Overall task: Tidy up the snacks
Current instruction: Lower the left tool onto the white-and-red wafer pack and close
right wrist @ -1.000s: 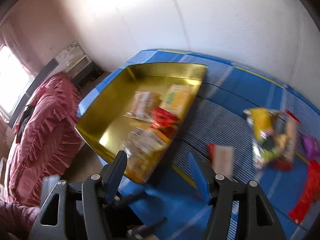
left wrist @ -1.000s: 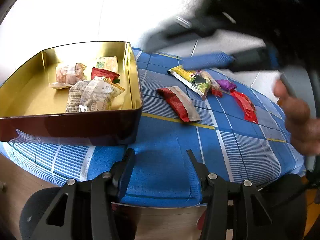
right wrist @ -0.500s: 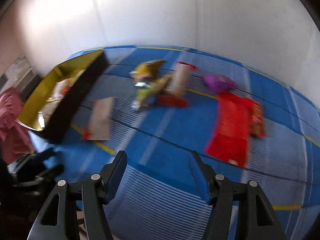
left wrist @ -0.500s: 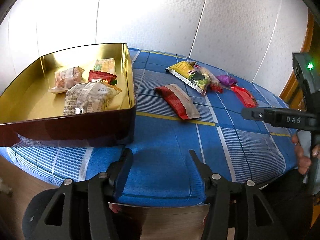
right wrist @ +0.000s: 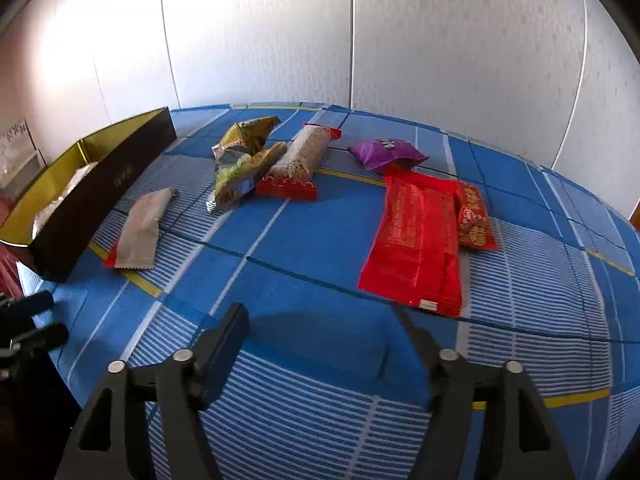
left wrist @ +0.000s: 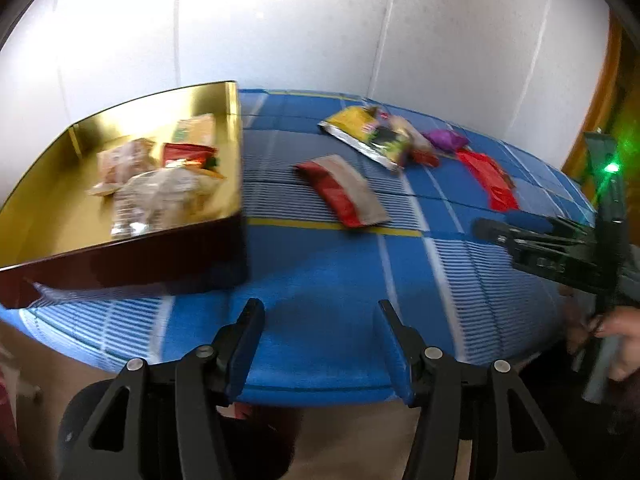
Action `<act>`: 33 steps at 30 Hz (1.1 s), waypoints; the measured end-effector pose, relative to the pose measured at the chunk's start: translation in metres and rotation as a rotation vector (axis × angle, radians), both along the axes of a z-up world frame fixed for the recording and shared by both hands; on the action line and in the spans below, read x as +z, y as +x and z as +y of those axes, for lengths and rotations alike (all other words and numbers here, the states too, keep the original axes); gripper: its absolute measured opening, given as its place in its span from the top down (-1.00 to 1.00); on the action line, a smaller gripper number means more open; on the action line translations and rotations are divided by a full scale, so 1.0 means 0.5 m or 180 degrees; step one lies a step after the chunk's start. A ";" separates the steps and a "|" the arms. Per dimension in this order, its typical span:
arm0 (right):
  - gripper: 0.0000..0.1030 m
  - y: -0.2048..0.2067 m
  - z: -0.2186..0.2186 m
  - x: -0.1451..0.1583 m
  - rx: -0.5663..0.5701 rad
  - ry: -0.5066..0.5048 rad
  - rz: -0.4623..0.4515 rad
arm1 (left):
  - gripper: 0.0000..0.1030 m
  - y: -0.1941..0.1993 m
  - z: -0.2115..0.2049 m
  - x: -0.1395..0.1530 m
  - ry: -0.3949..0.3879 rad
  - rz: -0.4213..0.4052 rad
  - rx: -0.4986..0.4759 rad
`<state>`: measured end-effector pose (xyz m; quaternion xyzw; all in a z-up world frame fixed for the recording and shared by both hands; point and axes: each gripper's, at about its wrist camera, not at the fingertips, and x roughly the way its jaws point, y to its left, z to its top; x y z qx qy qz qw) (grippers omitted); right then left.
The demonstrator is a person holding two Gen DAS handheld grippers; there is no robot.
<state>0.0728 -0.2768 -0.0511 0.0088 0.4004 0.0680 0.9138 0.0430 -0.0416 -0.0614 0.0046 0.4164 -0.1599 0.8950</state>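
Observation:
A gold-lined tin box (left wrist: 236,128) with dark outer walls (right wrist: 120,176) sits at the table's left and holds several snack packets (left wrist: 160,196). Loose on the blue checked cloth lie a grey-and-red packet (left wrist: 348,192) (right wrist: 142,228), a yellow-green bag (left wrist: 368,136) (right wrist: 240,160), a clear cracker pack with red ends (right wrist: 300,160), a purple packet (right wrist: 384,152) (left wrist: 444,140) and a large red packet (right wrist: 416,240) (left wrist: 488,180). My left gripper (left wrist: 320,320) is open and empty at the table's near edge. My right gripper (right wrist: 320,320) is open and empty over the cloth, just before the red packet.
A small red-and-gold packet (right wrist: 472,216) lies against the large red one. White wall panels (right wrist: 260,40) close the back. The table's near edge (left wrist: 320,396) drops off under my left gripper. The right gripper's body (left wrist: 560,252) shows at the right of the left wrist view.
My right gripper has swung from above the tin box to the right, and now faces the loose packets. My left gripper has stayed nearly in place. No packet has moved.

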 end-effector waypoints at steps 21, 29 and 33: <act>-0.51 -0.002 0.000 -0.001 0.0002 0.0087 -0.0054 | 0.00 0.216 -0.122 0.050 0.0103 0.0618 0.0237; -0.51 -0.002 -0.006 0.001 -0.0005 0.0185 -0.0051 | 0.00 0.259 -0.147 0.025 0.0391 0.0608 0.0327; -0.51 0.000 -0.008 0.002 -0.0005 0.0209 -0.0053 | 0.17 0.254 -0.153 0.012 0.0521 0.0505 0.0253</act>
